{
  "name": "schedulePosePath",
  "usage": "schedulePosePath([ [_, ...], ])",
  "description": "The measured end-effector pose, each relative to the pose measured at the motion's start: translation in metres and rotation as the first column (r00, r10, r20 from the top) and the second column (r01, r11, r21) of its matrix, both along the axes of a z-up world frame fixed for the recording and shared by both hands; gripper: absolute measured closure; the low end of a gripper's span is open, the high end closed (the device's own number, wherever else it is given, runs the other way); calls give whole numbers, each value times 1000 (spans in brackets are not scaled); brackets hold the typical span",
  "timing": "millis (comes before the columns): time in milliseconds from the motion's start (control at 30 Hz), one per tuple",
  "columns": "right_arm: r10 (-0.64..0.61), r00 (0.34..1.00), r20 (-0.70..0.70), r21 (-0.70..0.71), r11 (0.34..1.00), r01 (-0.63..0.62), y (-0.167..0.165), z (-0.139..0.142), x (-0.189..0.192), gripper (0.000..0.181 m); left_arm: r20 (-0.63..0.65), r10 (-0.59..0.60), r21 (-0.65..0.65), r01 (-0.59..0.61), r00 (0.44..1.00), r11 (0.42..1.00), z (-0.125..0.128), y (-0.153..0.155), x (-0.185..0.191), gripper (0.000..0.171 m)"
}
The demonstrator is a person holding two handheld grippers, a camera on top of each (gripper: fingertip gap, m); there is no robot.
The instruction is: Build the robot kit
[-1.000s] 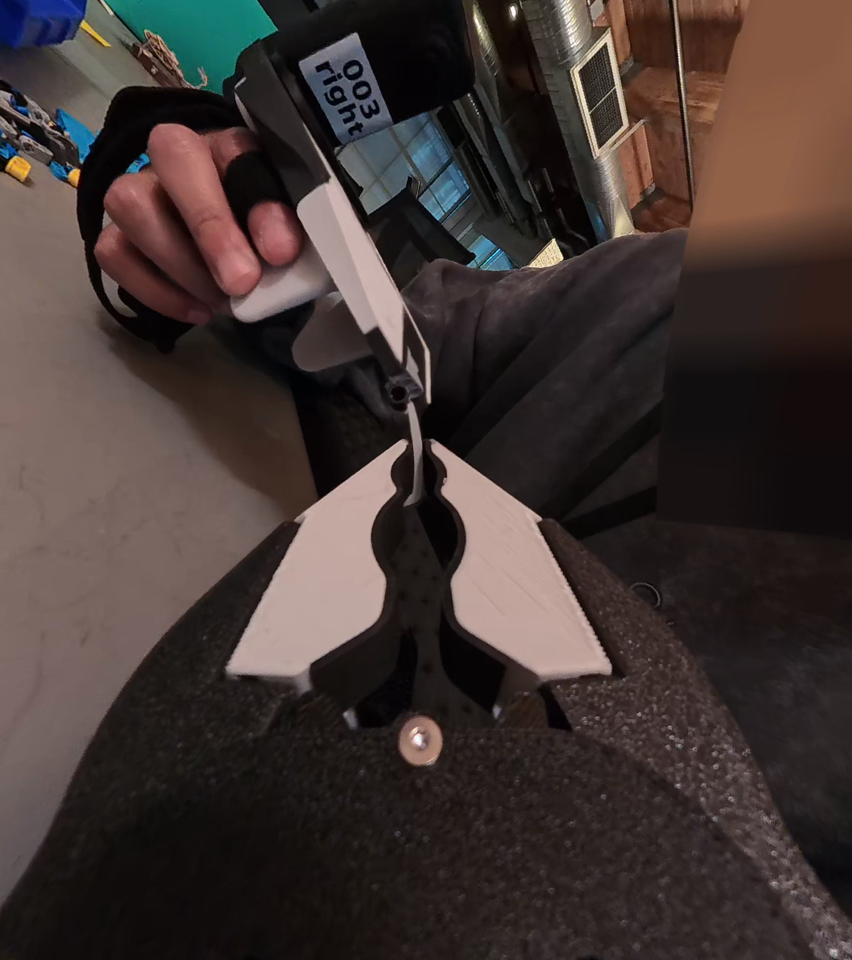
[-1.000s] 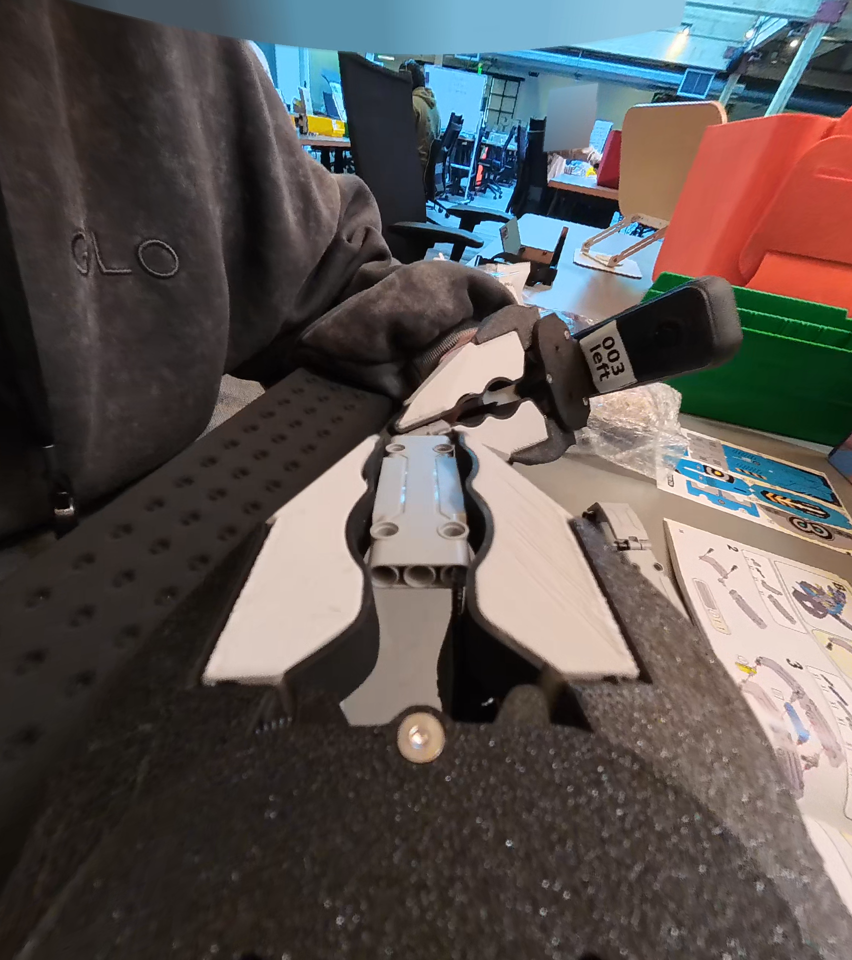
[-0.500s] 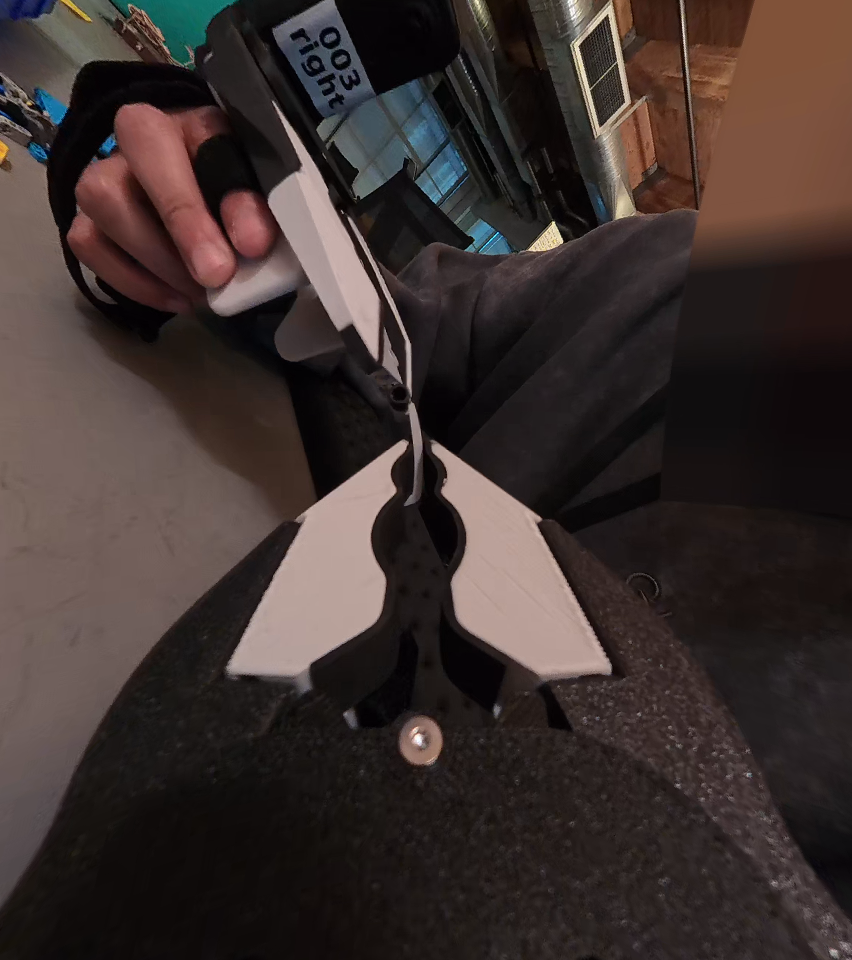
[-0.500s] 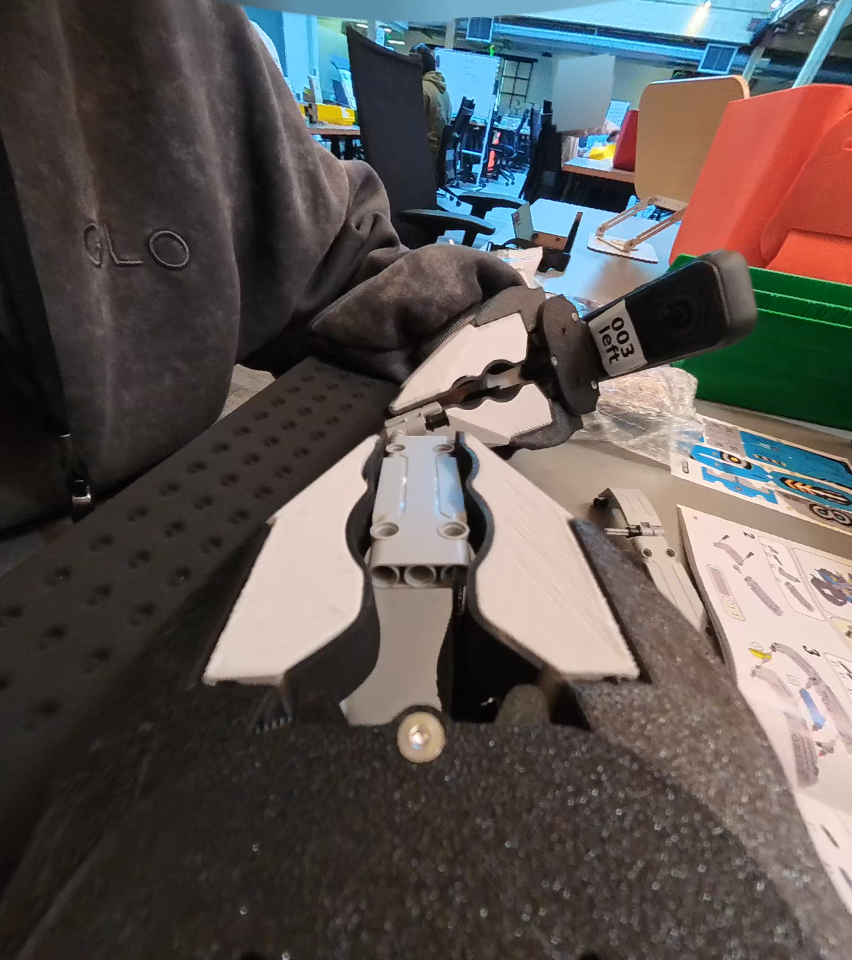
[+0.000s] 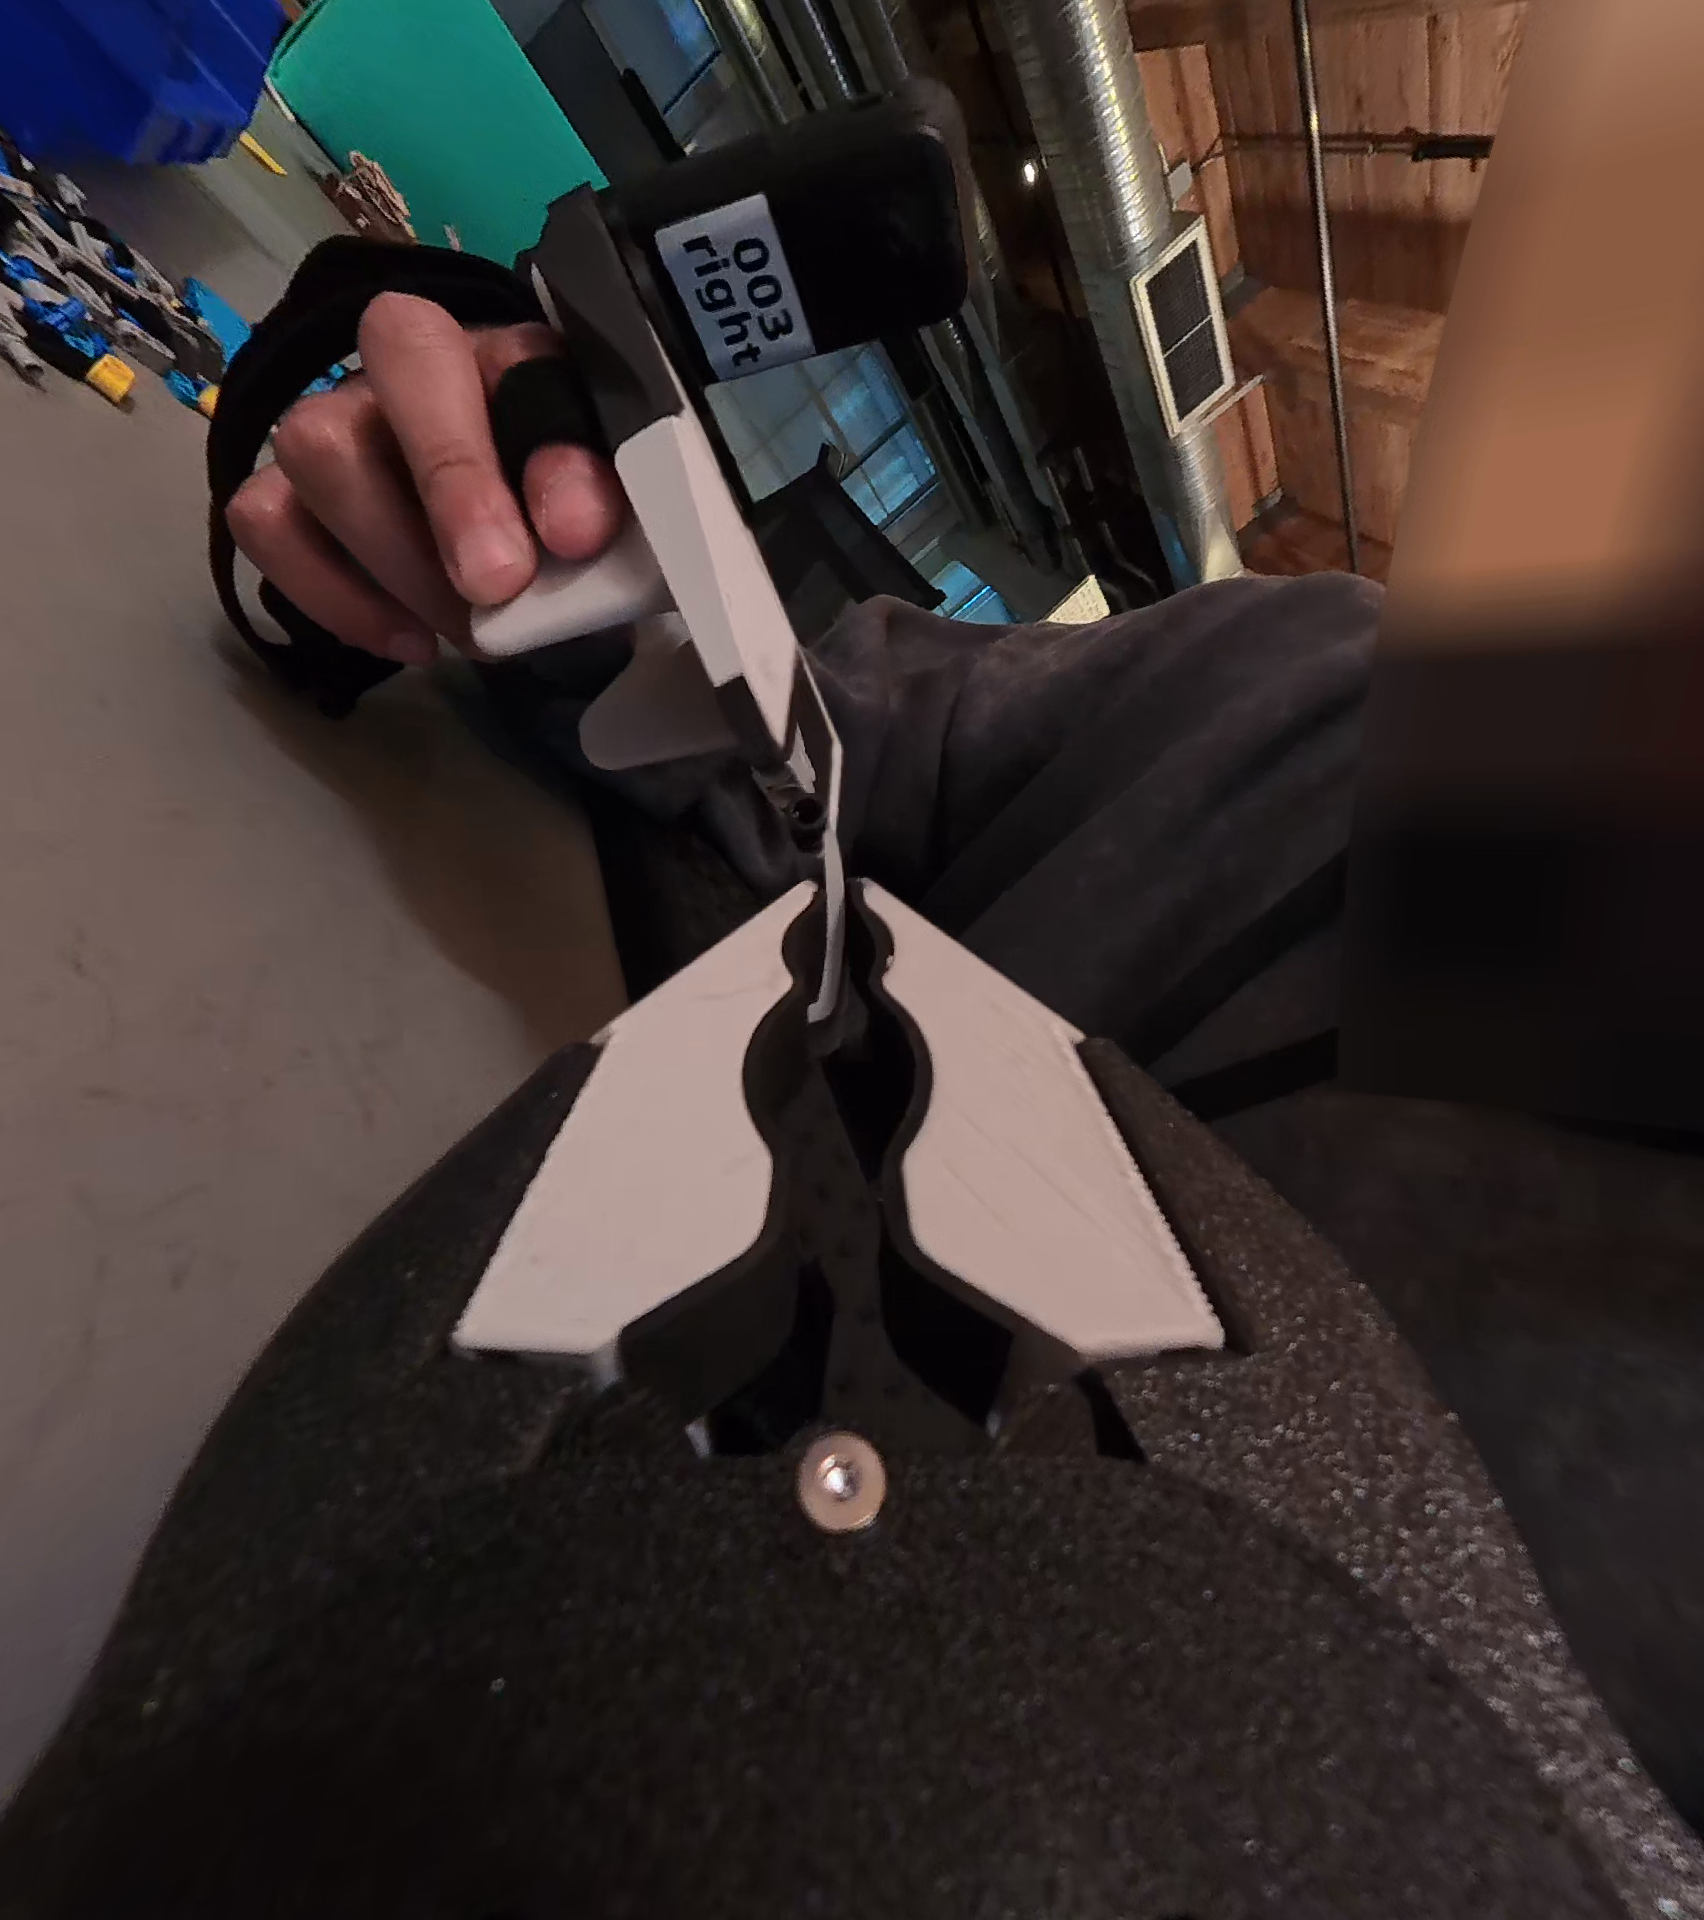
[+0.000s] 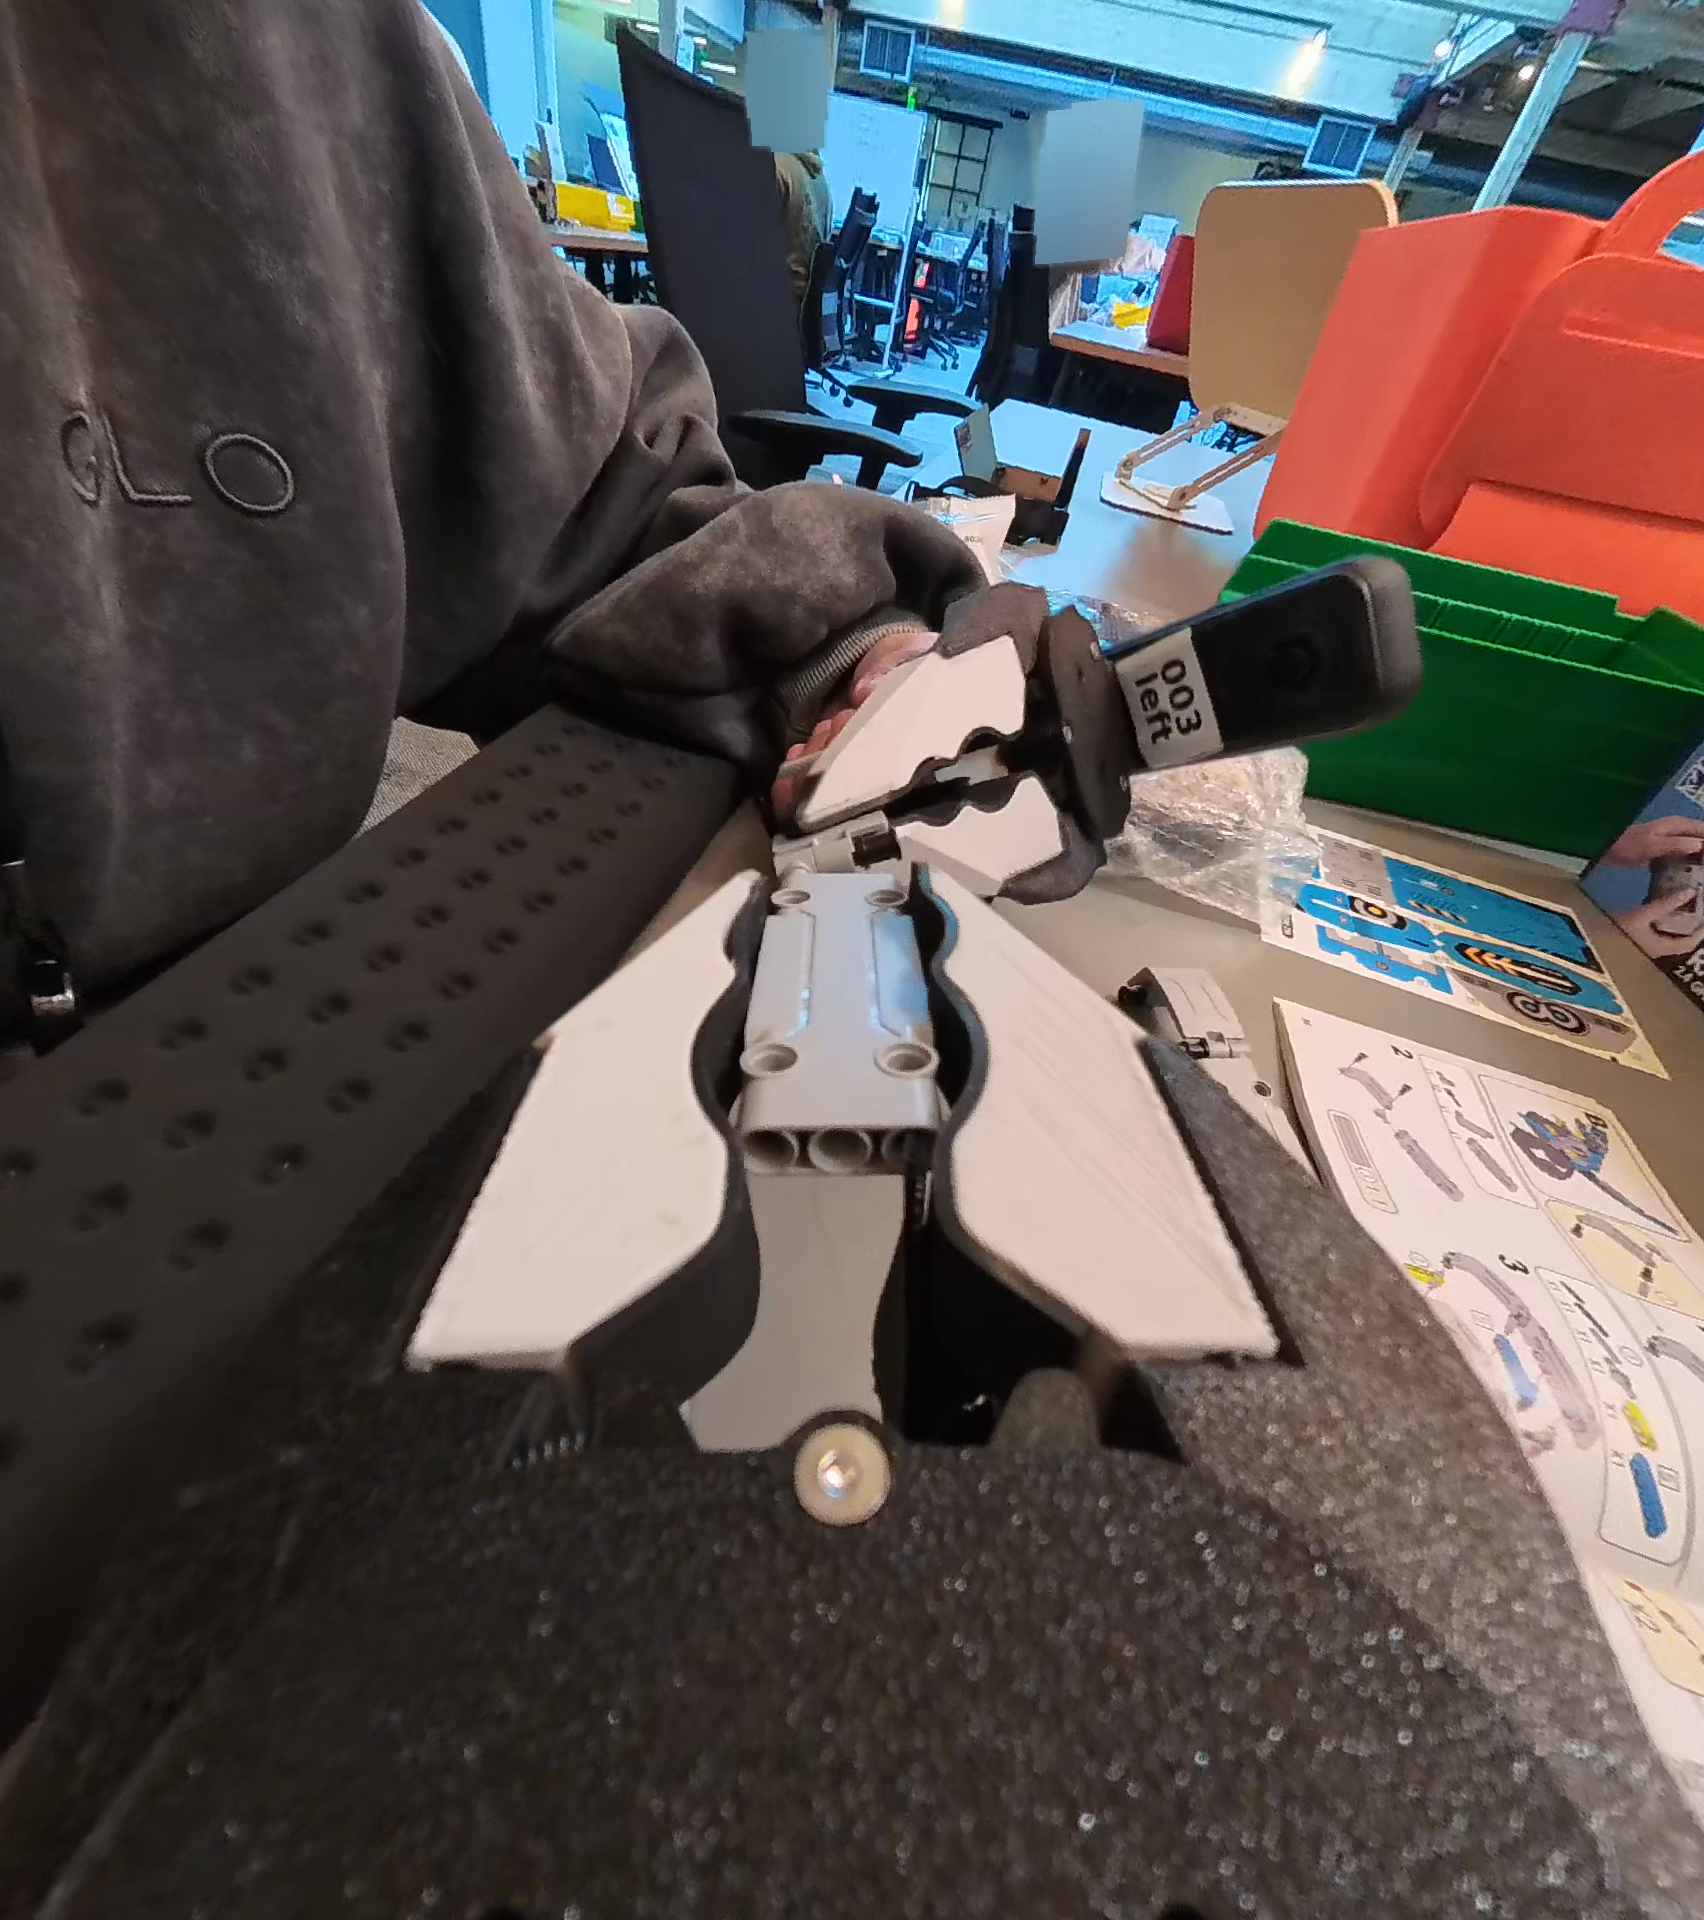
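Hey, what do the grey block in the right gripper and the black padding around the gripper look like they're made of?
Grey block: looks like moulded hard plastic, smooth and slightly glossy, with crisp round holes and studs. It sits clamped in the right gripper.
Black padding: seems to be foam, matte with a grainy, speckled, bead-like surface.

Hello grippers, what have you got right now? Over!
Right gripper shut on flat grey studded building block. Left gripper shut on small grey connector piece, touching block's far end. Nothing between them.
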State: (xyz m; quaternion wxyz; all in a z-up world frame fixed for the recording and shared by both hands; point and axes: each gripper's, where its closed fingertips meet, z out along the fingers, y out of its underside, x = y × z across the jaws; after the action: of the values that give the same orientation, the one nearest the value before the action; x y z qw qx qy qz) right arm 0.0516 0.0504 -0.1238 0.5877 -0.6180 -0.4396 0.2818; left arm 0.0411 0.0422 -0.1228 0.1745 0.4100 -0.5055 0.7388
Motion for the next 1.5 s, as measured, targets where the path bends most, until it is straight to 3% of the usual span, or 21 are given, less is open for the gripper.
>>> schedulePosePath([
  [267,-23,999,-31,29,999,24,2,7,1,156,-32,-5,-112,1,999,994,8,3,1,171],
  [833,21,999,-49,-2,1000,-22,-3,9,-7,155,2,-39,-115,39,999,993,11,-2,-5,171],
  [867,15,1000,-6,-13,1000,-15,-1,2,-8,156,0,-29,-115,29,1000,993,12,-4,-4,171],
  [933,83,969,234,-61,996,-70,-5,-47,-36,155,-50,-54,-53,51,997,997,0,-17,1,171],
  [1000,99,984,147,-76,993,-88,-4,-38,-46,155,38,-61,-66,63,997,996,13,-17,-8,171],
  [1067,15,1000,26,-87,996,-13,12,-21,-15,155,60,-3,-13,4,998,1000,11,-6,-7,171],
  [1267,3,1000,-3,-33,999,-3,4,-3,-10,155,79,32,-76,-25,996,997,19,7,-5,171],
  [1400,-14,1000,25,-95,995,16,7,-12,-14,155,197,26,-101,-6,980,995,37,5,-14,171],
  [1500,3,1000,-12,-151,989,-4,7,-12,-27,155,197,31,-75,-17,980,997,33,3,-12,171],
])
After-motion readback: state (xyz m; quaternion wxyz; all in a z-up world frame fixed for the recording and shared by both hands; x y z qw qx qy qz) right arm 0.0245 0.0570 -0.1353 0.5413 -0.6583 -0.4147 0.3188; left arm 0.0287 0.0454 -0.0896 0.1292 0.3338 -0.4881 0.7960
